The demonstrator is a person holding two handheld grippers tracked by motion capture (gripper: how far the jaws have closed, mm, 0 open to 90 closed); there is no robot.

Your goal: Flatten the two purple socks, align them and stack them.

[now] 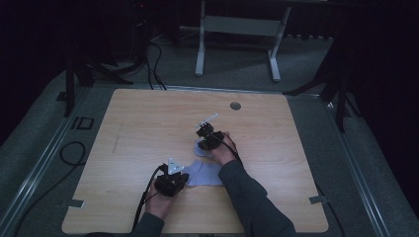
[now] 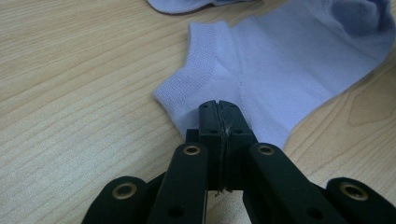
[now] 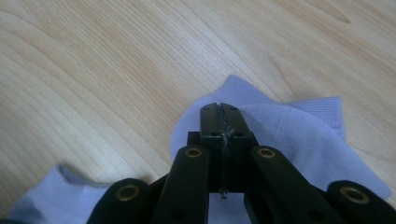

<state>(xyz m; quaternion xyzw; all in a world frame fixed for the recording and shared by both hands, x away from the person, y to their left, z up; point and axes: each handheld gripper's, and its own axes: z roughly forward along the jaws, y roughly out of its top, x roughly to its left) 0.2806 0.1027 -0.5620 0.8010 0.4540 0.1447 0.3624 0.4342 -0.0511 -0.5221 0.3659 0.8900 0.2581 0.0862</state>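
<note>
Jaws of both grippers stand pressed together, with no gap between the pads, and each pair meets at the edge of pale lilac fabric; whether cloth is actually pinched between them cannot be told, since the tips merely overlap the fabric in the two gripper views.

The light wood-grain table (image 1: 148, 128) carries the work, which lies slightly right of its centre, towards the person's side. Its flat surface gives the fabric a place to be spread and aligned.

Two pale lilac knitted ankle socks are present. The nearer sock (image 2: 280, 70) lies flat with its ribbed cuff (image 2: 196, 60) turned towards the left gripper (image 1: 174, 181), whose tips sit at the sock's lower edge just below the cuff. That position suits holding the sock flat or drawing it along the table.

The farther sock (image 3: 280, 135) lies just beyond it, crumpled, with an edge of the nearer sock close by. The right gripper (image 1: 210, 139) reaches over it with its tips at the rounded edge of the fabric, a placement consistent with tugging that sock towards its partner.

In my judgement the work in hand is pairing or straightening the socks; alignment is not yet achieved.
</note>
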